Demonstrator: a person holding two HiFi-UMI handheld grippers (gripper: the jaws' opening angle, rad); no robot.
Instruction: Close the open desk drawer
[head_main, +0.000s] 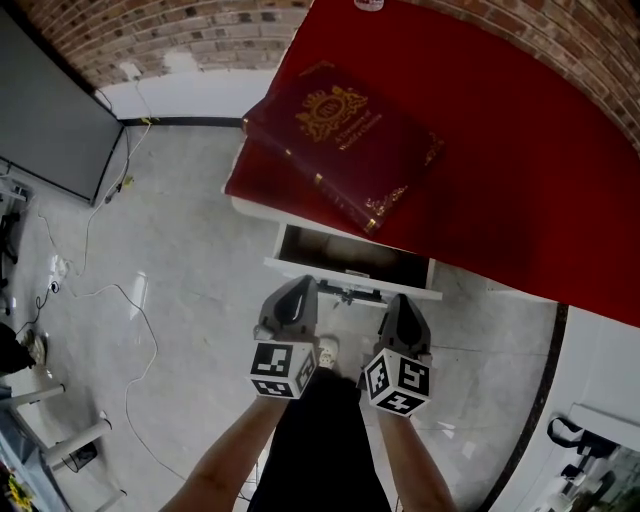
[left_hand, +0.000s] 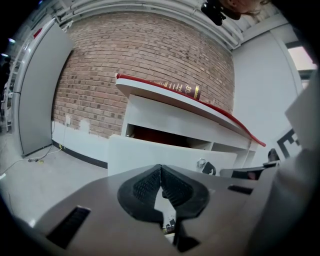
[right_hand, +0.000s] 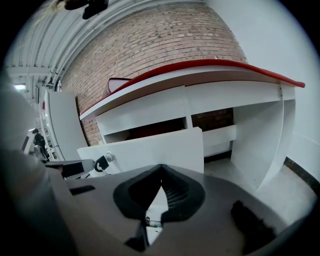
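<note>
Two claws, the left gripper (head_main: 300, 288) and the right gripper (head_main: 402, 300), hang side by side just in front of the drawer (head_main: 350, 262), each clenched on nothing. The drawer juts open under the front edge of the red-topped desk (head_main: 520, 180), below a red book (head_main: 345, 140) at the desk's left front corner. A brick wall (head_main: 200, 30) stands behind, and thin cables (head_main: 130, 300) trail over the grey floor (head_main: 190, 230).
</note>
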